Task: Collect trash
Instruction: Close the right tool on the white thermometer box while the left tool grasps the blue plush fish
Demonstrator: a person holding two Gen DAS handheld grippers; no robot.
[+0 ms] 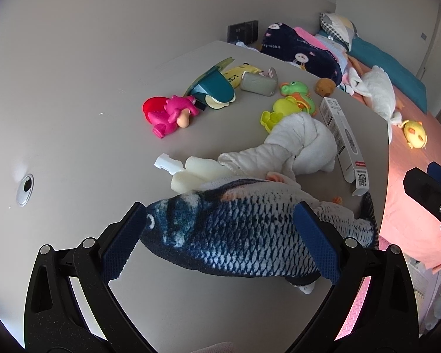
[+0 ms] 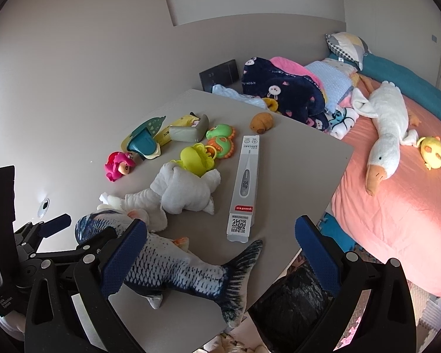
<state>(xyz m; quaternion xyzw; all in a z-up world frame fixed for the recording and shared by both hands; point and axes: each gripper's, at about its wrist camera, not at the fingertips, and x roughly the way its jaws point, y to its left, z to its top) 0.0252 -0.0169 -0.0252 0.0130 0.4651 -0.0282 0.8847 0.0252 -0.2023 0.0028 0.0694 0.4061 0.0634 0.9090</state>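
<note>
Between the wide-apart pads of the left gripper [image 1: 220, 241] lies the plush fish [image 1: 235, 229], on the table [image 1: 88, 147] and not yet clamped; the right gripper [image 2: 220, 253] hangs open and empty above the table edge. Toys, the rolled towel [image 2: 185, 188] and the thermometer box [image 2: 244, 188] lie uncollected, so collection seems barely begun, with the black bag [image 2: 291, 303] waiting on the floor below.

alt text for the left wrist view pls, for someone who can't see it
The left gripper hangs open around a blue plush fish lying on a grey table. Behind it lie a rolled white towel, a thermometer box and plastic toys, with a cluttered pink bed at right.
</note>
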